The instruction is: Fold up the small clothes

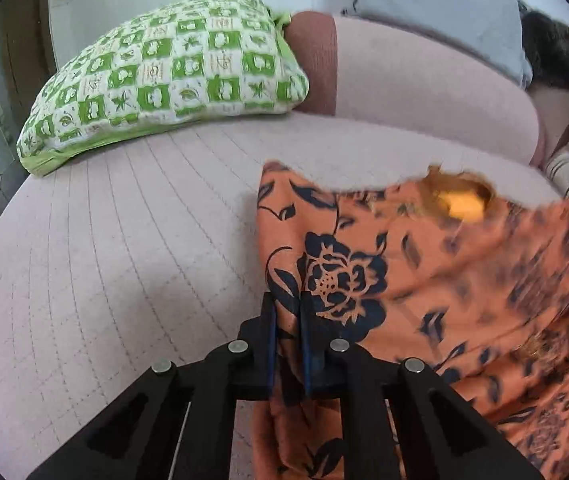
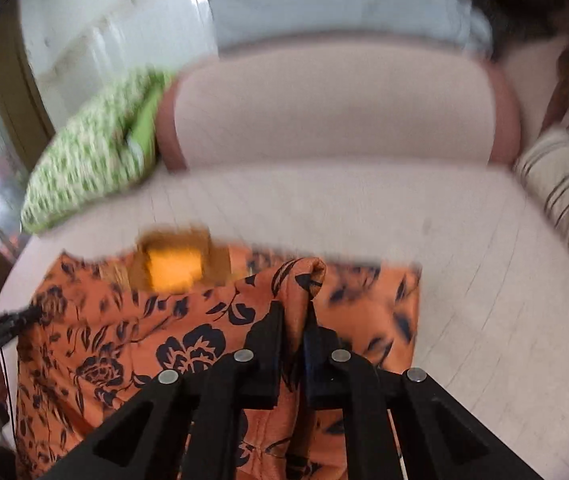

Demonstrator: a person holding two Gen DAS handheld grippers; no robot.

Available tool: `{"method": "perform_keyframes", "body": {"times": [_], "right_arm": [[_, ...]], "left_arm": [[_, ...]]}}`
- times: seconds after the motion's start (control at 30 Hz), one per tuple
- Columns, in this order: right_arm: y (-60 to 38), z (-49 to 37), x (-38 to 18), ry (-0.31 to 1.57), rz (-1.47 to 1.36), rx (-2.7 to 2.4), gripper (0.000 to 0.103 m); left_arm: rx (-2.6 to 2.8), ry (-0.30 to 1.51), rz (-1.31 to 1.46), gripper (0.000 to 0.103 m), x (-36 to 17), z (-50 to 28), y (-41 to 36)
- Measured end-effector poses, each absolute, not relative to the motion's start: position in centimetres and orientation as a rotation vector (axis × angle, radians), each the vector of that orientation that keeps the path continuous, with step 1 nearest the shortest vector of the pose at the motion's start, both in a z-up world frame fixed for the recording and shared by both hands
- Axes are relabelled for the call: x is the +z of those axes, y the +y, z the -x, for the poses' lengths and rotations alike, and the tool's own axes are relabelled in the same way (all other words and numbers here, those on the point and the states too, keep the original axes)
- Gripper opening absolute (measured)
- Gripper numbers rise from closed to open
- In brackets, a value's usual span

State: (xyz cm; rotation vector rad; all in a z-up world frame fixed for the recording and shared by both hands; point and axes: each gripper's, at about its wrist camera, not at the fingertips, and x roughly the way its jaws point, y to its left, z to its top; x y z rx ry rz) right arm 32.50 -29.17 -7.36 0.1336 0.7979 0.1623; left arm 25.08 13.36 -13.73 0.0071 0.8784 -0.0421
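Observation:
An orange garment with a dark blue flower print (image 1: 424, 280) lies on the pink quilted bed; it also shows in the right wrist view (image 2: 132, 340). A yellow label patch (image 1: 462, 204) sits at its far edge, blurred, and it shows in the right wrist view too (image 2: 172, 272). My left gripper (image 1: 288, 304) is shut on the garment's left edge. My right gripper (image 2: 294, 312) is shut on a bunched fold of the garment's right part. The left gripper's tip (image 2: 24, 316) shows at the left of the right wrist view.
A green and white checked pillow (image 1: 164, 80) lies at the back left. A pink bolster (image 1: 404, 88) runs along the back, with a grey pillow (image 1: 444, 4) behind it. A striped cloth (image 2: 564, 200) lies at the right. The pink quilted sheet (image 1: 124, 260) stretches left of the garment.

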Motion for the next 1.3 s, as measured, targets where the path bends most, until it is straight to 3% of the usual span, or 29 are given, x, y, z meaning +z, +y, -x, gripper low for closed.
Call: {"method": "perform_keyframes", "body": {"times": [0.03, 0.07, 0.1, 0.13, 0.17, 0.23, 0.27, 0.4, 0.47, 0.57, 0.63, 0.67, 0.73, 0.77, 0.87, 0.93, 1.1, 1.3], "right_arm": [[-29.1, -32.5, -8.0, 0.778, -0.121, 0.133, 0.010], [-29.1, -32.9, -9.6, 0.809, -0.100, 0.111, 0.015], [-29.1, -34.2, -12.6, 0.929, -0.090, 0.102, 0.017], [-29.3, -35.2, -15.3, 1.068, -0.107, 0.097, 0.017], [-29.6, -34.6, -15.7, 1.048, -0.136, 0.102, 0.021], [-29.7, -33.6, -14.2, 0.990, -0.125, 0.089, 0.047], [-29.9, -33.1, -13.2, 0.977, -0.144, 0.081, 0.064], [-30.3, -30.7, -9.0, 0.853, -0.264, 0.120, 0.066], [-30.2, -30.0, -8.3, 0.848, -0.403, 0.266, 0.071], [-29.2, -30.7, -12.2, 0.997, -0.529, 0.381, 0.073], [-29.8, -31.2, -16.0, 1.135, -0.598, 0.344, 0.064], [-30.3, -30.8, -15.2, 1.088, -0.621, 0.325, 0.064], [-30.1, -30.1, -12.1, 1.005, -0.567, 0.326, 0.067], [-29.9, -29.7, -10.8, 0.963, -0.539, 0.348, 0.073], [-29.0, -29.6, -11.5, 0.979, -0.561, 0.392, 0.088], [-29.3, -30.6, -15.0, 1.120, -0.569, 0.346, 0.084], [-30.4, -25.9, -6.9, 0.906, -0.460, 0.359, 0.084], [-35.5, -16.2, -5.6, 1.007, -0.354, 0.277, 0.084]], "left_arm": [[-0.034, 0.930, 0.000, 0.015, -15.0, -25.9, 13.4], [-0.007, 0.947, 0.008, 0.026, -15.9, -26.1, 13.6], [0.005, 0.929, 0.015, 0.029, -15.7, -26.0, 13.8], [0.013, 0.934, 0.016, 0.040, -15.3, -25.9, 13.9], [0.018, 0.930, 0.015, 0.045, -14.5, -25.5, 14.1], [0.021, 0.900, -0.008, 0.046, -13.5, -24.8, 14.3], [0.023, 0.876, -0.020, 0.046, -12.7, -24.2, 14.2], [-0.090, 0.825, 0.063, 0.053, -10.2, -22.3, 13.5], [-0.108, 0.841, 0.053, 0.057, -10.7, -22.2, 12.5], [0.004, 1.053, -0.024, 0.060, -15.0, -23.7, 11.9], [0.020, 1.042, -0.015, 0.060, -15.4, -23.5, 12.1], [0.022, 1.021, -0.009, 0.061, -14.4, -23.0, 12.1], [0.004, 0.941, 0.015, 0.065, -12.9, -22.1, 12.2], [0.009, 0.927, 0.010, 0.073, -12.7, -22.1, 12.0], [0.033, 1.097, -0.017, 0.079, -16.2, -23.7, 11.4], [0.043, 1.055, -0.015, 0.079, -15.8, -23.4, 11.4], [-0.028, 0.931, 0.043, 0.079, -10.8, -17.7, 12.2], [-0.058, 1.008, 0.220, 0.080, -11.6, -7.2, 14.8]]}}
